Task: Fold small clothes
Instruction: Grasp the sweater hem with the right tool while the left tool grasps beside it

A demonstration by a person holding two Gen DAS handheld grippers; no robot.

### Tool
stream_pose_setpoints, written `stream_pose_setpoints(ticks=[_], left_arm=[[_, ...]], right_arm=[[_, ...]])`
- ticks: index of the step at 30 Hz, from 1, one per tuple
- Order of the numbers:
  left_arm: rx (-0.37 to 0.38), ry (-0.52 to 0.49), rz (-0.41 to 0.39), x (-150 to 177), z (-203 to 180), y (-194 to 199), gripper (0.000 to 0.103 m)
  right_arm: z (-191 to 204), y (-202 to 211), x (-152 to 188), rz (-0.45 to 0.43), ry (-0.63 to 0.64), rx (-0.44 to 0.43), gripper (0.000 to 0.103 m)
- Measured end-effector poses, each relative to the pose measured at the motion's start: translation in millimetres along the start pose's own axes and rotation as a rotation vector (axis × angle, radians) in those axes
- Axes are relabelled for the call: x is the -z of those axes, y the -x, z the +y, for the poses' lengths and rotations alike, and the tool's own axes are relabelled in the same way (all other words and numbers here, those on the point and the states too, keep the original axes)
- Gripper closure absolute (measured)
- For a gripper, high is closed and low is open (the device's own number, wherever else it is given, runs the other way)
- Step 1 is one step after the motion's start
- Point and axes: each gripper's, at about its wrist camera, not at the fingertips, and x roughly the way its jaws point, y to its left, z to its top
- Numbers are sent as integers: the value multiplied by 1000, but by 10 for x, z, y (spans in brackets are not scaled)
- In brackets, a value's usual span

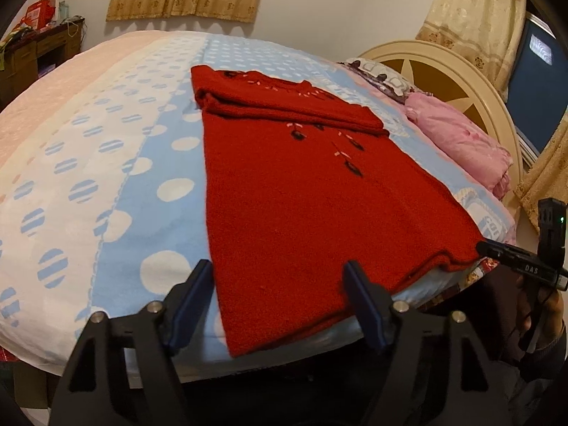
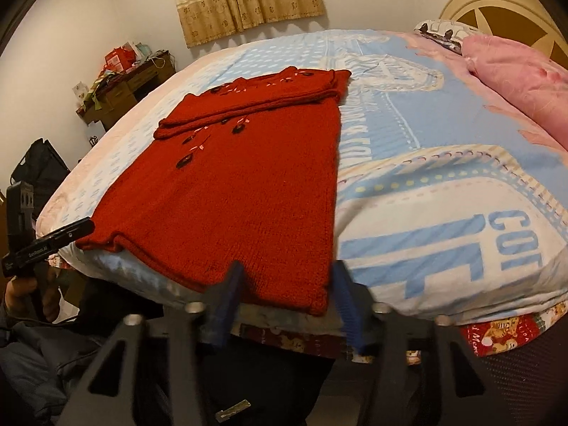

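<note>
Now the red sweater (image 1: pixel 319 206) lies flat on the bed (image 1: pixel 106 177), long axis running straight away from both wide-open, empty jaws, its near hem corners between each pair, equally near.

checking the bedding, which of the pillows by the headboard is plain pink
The pink pillow nearest the bed's edge is plain. The other pillow, behind it against the headboard, has a white and purple print.

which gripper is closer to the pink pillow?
Right. The right gripper sits at the sweater hem corner on the headboard side, where the pink pillow lies. The left gripper is at the opposite hem corner, farther from it.
</note>
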Motion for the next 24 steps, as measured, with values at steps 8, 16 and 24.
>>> stream_pose_setpoints(ticks=[8,16,24], left_arm=[[13,8,1,14,24,16,29],[20,32,25,17,105,46,56],[11,-20,47,24,44,70,78]], right_arm=[[-108,20,17,-27,-44,-22,91],[-164,24,29,-38,-65,-47,93],[-211,37,90,-43,-77,-92,93]])
